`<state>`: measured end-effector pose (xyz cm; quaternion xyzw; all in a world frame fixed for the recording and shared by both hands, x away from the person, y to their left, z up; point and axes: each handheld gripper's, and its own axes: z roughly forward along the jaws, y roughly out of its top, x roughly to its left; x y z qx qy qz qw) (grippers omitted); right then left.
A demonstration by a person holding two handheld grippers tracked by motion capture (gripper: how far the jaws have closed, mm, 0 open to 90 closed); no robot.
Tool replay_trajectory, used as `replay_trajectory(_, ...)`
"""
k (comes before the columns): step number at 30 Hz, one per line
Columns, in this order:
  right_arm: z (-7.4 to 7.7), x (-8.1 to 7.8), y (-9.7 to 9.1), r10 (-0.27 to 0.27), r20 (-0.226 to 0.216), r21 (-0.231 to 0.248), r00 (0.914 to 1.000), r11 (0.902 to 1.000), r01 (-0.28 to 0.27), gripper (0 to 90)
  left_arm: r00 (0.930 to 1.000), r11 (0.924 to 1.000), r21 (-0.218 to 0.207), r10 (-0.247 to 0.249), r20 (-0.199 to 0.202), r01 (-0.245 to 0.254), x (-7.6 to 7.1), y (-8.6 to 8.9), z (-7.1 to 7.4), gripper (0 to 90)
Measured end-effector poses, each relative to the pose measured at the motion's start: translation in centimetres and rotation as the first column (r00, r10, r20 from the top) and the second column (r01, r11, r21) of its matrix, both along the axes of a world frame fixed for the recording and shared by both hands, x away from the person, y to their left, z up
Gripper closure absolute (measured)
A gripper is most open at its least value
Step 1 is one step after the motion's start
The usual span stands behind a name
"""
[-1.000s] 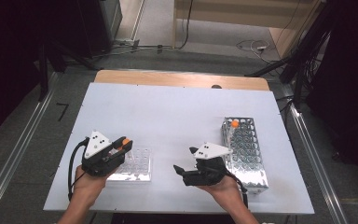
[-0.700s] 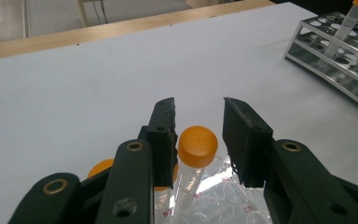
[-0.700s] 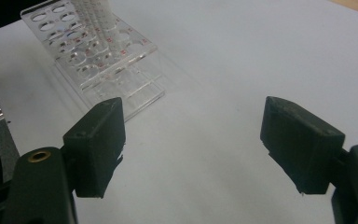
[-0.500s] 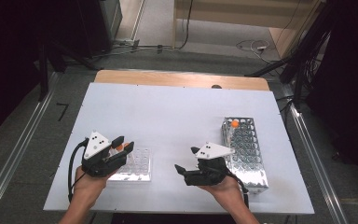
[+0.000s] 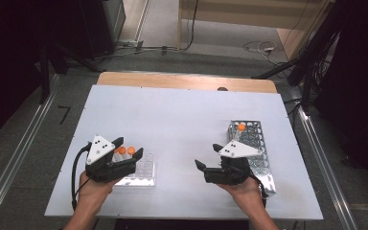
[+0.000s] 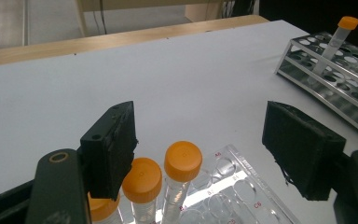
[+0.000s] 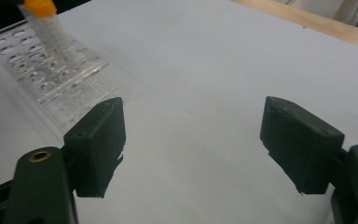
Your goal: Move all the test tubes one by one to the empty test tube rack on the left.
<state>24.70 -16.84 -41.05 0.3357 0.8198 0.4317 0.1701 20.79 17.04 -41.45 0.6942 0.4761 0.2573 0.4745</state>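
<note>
So my left tongs (image 6: pixel 200 154) have just been opening, nothing gripped, three tubes (image 6: pixel 182 161) racked just below them. My right tongs (image 7: pixel 193 144) gape empty; one tube (image 5: pixel 241 128) waits behind them in the metal rack (image 5: pixel 263 165).

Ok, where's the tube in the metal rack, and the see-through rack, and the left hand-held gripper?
Tube in the metal rack (image 5: pixel 241 127), high view, orange cap.
Clear rack (image 5: pixel 143 168), high view, bare wells.
Left hand-held gripper (image 6: pixel 205 154), left gripper view, between its open jaws.

We look down from above on the whole table (image 5: pixel 182 115); both gripper cameras sit low, close, sharing the clear rack (image 6: pixel 233 186).
</note>
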Motion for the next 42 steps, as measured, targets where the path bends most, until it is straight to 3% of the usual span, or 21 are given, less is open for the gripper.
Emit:
replay_trajectory(10, 0.3, 1.7, -3.1, -0.112, 0.021, -0.003, 0.9935, 0.9937, 0.112, 20.7, 0.9999, 0.9999, -0.008, 0.006, 0.010, -0.006, 0.0, 0.1, 0.0, 24.9)
replay_trajectory(19, 0.3, 3.2, -5.8, -0.218, 0.042, 0.008, 0.9752, 0.9760, 0.217, 20.7, 0.9999, 1.0000, -0.009, 0.003, 0.011, -0.003, -0.1, 0.0, 0.0, 24.9)
replay_trajectory(21, 0.3, 3.5, -6.3, -0.253, 0.058, 0.007, 0.9656, 0.9673, 0.254, 20.6, 0.9999, 1.0000, -0.008, 0.003, 0.011, -0.003, -0.1, 0.0, 0.0, 24.9)
replay_trajectory(25, 0.0, 4.4, -7.1, -0.292, 0.049, 0.012, 0.9550, 0.9563, 0.292, 20.7, 0.9999, 1.0000, -0.008, 0.004, 0.010, -0.004, 0.0, 0.1, -0.1, 24.9)
replay_trajectory(29, -0.6, 5.3, -7.4, -0.315, 0.038, -0.012, 0.9484, 0.9489, 0.315, 20.8, 0.9999, 1.0000, -0.008, 0.004, 0.010, -0.004, 0.0, 0.1, 0.0, 24.9)
replay_trajectory(33, -0.9, 6.0, -7.6, -0.339, 0.035, -0.003, 0.9400, 0.9406, 0.340, 25.7, 1.0000, 1.0000, -0.005, 0.001, 0.007, -0.001, 0.0, 0.1, -0.1, 24.9)
replay_trajectory(38, -1.4, 7.0, -7.7, -0.353, 0.019, -0.022, 0.9356, 0.9353, 0.353, 30.0, 0.9999, 0.9999, -0.010, 0.000, 0.011, 0.000, -0.1, 0.0, -0.1, 25.0)
replay_trajectory(42, -1.6, 7.6, -7.9, -0.355, 0.000, -0.017, 0.9350, 0.9349, 0.355, 38.3, 1.0000, 1.0000, -0.009, 0.000, 0.009, 0.000, 0.0, 0.0, -0.1, 25.0)
